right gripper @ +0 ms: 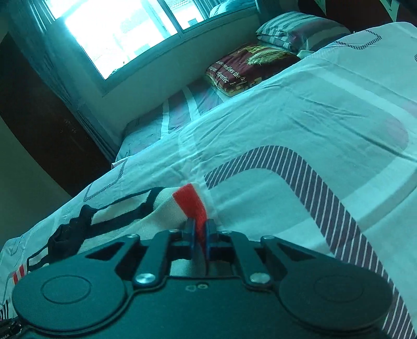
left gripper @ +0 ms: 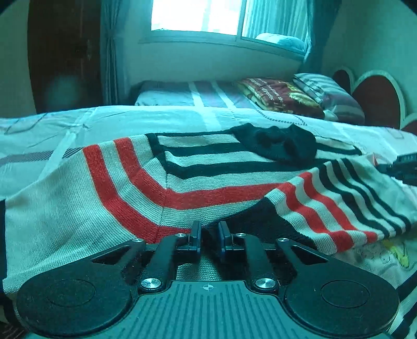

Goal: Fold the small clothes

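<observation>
1. A striped knit sweater [left gripper: 182,180], cream with red and black bands, lies spread on the bed's pale patterned bedsheet [left gripper: 130,117]. Its black collar [left gripper: 278,143] is bunched at the far side, and a striped sleeve [left gripper: 338,203] is folded across on the right of the left wrist view.
2. The left gripper [left gripper: 209,234] sits at the sweater's near edge. Its jaws are narrow with a small gap, dark knit showing between them; whether the pads press on the fabric cannot be told.
3. The right gripper [right gripper: 199,229] is clamped on a fold of the sweater [right gripper: 166,206], a red band rising from between its closed fingers just above the bedsheet [right gripper: 286,117].
4. In the left wrist view, part of the right gripper [left gripper: 401,167] shows at the right edge, beside the sleeve.
5. Farther off lie a folded dark-red blanket [left gripper: 281,96] and a striped pillow [left gripper: 331,96], under a bright window [left gripper: 195,15] with curtains [left gripper: 110,52].
</observation>
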Demonstrator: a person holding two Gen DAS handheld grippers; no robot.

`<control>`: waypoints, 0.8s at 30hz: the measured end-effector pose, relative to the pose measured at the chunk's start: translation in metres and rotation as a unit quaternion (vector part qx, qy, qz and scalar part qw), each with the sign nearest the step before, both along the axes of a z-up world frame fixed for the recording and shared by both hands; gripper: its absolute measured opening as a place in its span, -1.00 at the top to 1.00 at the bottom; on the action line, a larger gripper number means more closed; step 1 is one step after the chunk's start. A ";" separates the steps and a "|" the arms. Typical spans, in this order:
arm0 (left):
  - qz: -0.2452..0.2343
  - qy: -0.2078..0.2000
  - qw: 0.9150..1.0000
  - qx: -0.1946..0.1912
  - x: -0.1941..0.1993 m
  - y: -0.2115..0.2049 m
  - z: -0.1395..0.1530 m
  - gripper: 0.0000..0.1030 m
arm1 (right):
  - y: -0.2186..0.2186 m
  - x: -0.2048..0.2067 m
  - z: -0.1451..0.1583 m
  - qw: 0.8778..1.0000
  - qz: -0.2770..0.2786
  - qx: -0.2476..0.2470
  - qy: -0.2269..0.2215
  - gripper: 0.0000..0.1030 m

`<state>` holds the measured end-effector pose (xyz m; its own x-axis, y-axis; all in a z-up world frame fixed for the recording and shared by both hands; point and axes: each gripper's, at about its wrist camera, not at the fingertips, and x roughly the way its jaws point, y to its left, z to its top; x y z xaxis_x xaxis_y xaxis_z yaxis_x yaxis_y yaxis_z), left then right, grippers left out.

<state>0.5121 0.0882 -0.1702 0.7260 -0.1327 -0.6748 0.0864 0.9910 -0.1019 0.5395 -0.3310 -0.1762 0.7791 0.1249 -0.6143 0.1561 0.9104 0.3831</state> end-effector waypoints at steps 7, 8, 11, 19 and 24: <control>-0.026 -0.068 0.997 -0.015 0.008 -0.039 0.039 0.03 | 0.034 -0.008 0.028 0.993 0.038 -0.102 -0.043 0.48; -0.053 -0.070 0.996 -0.015 0.014 -0.059 0.038 0.02 | 0.039 -0.002 0.023 0.993 0.046 -0.103 -0.032 0.53; -0.111 -0.044 0.993 -0.021 0.034 -0.109 0.019 0.00 | 0.056 0.007 0.009 0.989 0.061 -0.134 -0.009 0.59; -0.113 -0.040 0.993 0.023 0.022 -0.115 0.009 -0.02 | 0.111 -0.029 0.022 0.966 0.175 -0.185 -0.040 0.65; -0.110 -0.038 0.992 0.037 0.015 -0.093 0.009 -0.02 | 0.123 -0.030 0.016 0.966 0.160 -0.204 -0.012 0.72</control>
<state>0.5269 -0.0052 -0.1613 0.7339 -0.2470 -0.6327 0.3072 0.9515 -0.0151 0.5092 -0.2079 -0.1605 0.7556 0.1143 -0.6450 -0.1637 0.9864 -0.0170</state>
